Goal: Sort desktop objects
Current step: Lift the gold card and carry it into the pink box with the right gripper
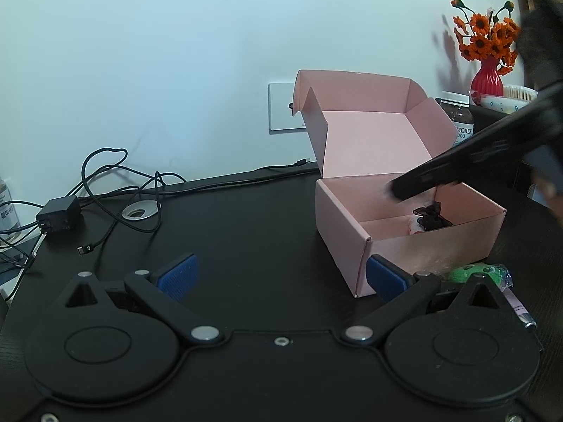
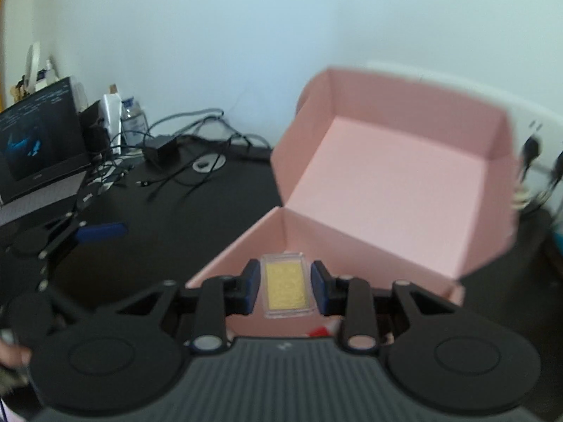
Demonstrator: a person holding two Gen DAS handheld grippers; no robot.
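Two grippers are at work, and mine on the right carries the load: the right gripper (image 2: 285,286) is clamped on a small clear case with a yellow card inside (image 2: 285,285), its blue pads pressing the case's long sides. I hold it just above the near wall of the open pink box (image 2: 394,176), whose lid stands tilted back. From the left wrist view, something dark and frilly (image 1: 431,216) already lies on the box floor beside a small red and white thing I cannot identify.

My left gripper (image 1: 281,274) rests spread wide and empty by the box's front corner, with a green toy (image 1: 482,271) just beside its right finger.

I judge this the drop-off step for the case. Next I should carry it further over the box's interior, lower it clear of the walls, and only then loosen the jaws. After that, the green toy looks like the nearest thing left to sort.
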